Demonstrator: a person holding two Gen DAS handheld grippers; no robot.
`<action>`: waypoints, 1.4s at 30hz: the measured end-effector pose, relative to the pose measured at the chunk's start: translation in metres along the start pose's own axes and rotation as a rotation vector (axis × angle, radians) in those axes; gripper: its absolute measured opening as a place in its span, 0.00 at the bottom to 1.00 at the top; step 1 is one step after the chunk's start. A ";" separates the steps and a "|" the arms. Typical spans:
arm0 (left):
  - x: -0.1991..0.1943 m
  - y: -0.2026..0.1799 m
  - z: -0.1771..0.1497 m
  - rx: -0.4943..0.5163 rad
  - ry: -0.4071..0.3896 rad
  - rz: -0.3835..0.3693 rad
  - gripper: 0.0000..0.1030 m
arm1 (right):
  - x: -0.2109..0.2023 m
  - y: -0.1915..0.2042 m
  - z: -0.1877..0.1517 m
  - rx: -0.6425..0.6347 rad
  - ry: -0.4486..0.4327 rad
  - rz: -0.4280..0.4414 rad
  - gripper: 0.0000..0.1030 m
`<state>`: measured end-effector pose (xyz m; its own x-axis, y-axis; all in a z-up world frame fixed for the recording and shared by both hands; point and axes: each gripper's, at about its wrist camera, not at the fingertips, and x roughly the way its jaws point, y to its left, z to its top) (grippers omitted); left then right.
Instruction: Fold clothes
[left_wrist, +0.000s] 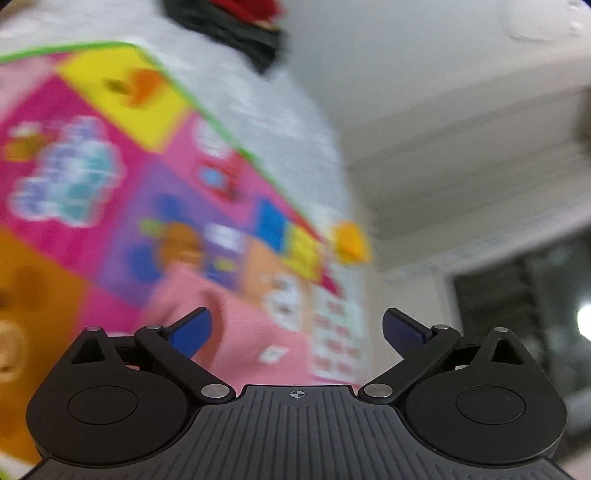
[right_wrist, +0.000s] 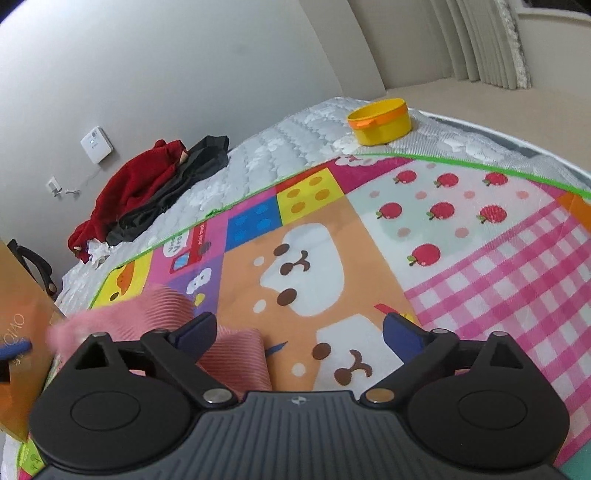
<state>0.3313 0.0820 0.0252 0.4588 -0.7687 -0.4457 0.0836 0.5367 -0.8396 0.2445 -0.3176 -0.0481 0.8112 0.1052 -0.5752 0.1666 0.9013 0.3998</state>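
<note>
A pink ribbed garment (right_wrist: 162, 317) lies bunched on the colourful cartoon mat (right_wrist: 369, 236), just ahead and left of my right gripper (right_wrist: 300, 332), which is open and empty above the mat. In the blurred left wrist view the pink garment (left_wrist: 243, 332) lies on the mat (left_wrist: 110, 177) in front of my left gripper (left_wrist: 295, 332), which is open and empty. A red garment (right_wrist: 133, 188) and a dark garment (right_wrist: 184, 181) lie piled on the white mattress (right_wrist: 280, 144) at the far left.
A yellow bowl (right_wrist: 380, 122) stands on the mattress past the mat's far edge; it also shows in the left wrist view (left_wrist: 351, 242). A brown cardboard box (right_wrist: 22, 332) is at the left edge. A wall and curtains lie beyond.
</note>
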 end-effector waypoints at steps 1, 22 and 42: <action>-0.001 0.002 -0.004 0.009 0.002 0.021 0.98 | -0.001 0.002 -0.001 -0.016 -0.002 -0.005 0.96; 0.092 -0.005 -0.131 0.441 0.200 0.530 0.29 | 0.006 -0.003 -0.002 -0.003 0.022 -0.008 0.98; 0.036 0.044 -0.093 0.215 -0.351 0.308 0.08 | -0.016 0.022 -0.015 -0.210 -0.002 0.056 0.90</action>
<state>0.2698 0.0456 -0.0569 0.7574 -0.4202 -0.4998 0.0611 0.8076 -0.5865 0.2269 -0.2927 -0.0405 0.8172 0.1573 -0.5545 0.0005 0.9619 0.2735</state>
